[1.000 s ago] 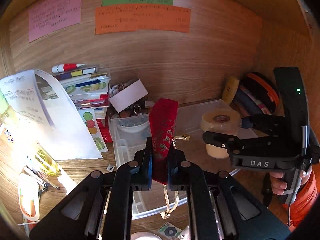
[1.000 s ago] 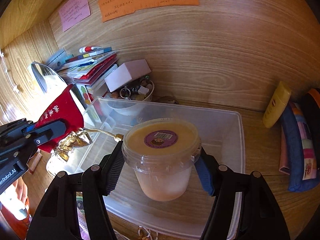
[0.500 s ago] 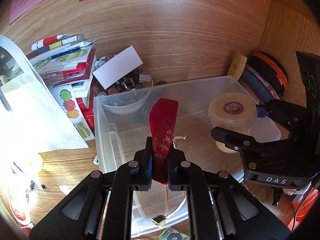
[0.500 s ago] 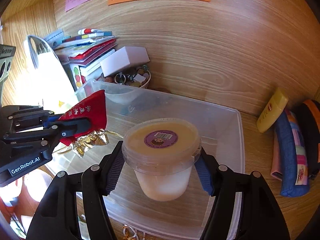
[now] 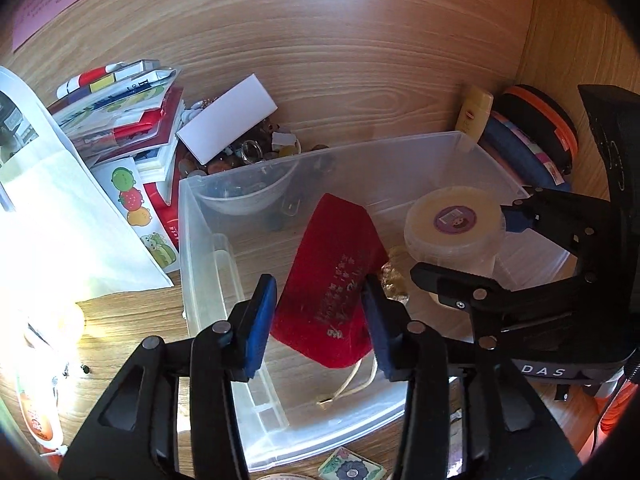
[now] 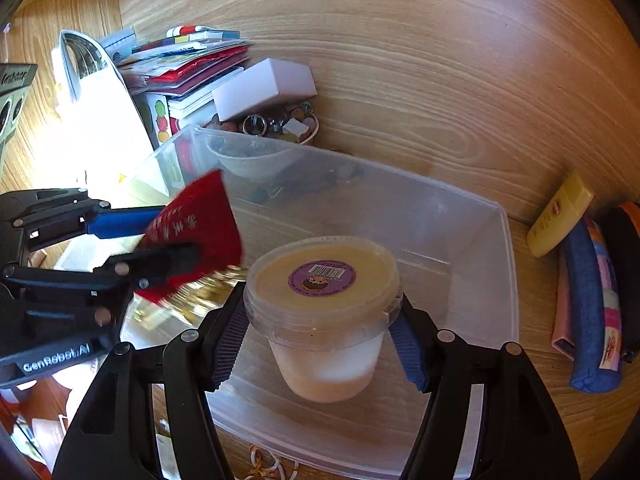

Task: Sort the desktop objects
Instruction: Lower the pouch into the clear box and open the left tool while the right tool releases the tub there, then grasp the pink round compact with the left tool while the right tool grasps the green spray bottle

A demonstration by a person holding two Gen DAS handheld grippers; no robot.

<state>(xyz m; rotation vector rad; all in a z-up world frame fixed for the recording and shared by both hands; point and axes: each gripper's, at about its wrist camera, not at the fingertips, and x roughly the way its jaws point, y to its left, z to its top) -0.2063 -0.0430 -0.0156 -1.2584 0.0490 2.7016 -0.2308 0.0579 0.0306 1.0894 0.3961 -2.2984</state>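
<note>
Red velvet drawstring pouch (image 5: 334, 280) with gold lettering hangs slanted over the floor of the clear plastic storage bin (image 5: 208, 240), its gold cord trailing toward the near wall. It sits between the blue pads of the left tongs (image 5: 320, 320), whose jaws are opening, so the pouch looks released to drop into the bin. Just beside it, the right tongs (image 6: 320, 344) grip a clear round tub with a yellowish lid and purple sticker (image 6: 322, 280), held low inside the same bin, probably to be set down next to the pouch. Behind the bin on the wooden desk (image 6: 440, 120) stand a bowl of trinkets (image 6: 276, 126) and a stack of booklets (image 5: 124, 120); a yellow tube (image 6: 560, 216) lies to the right.
</note>
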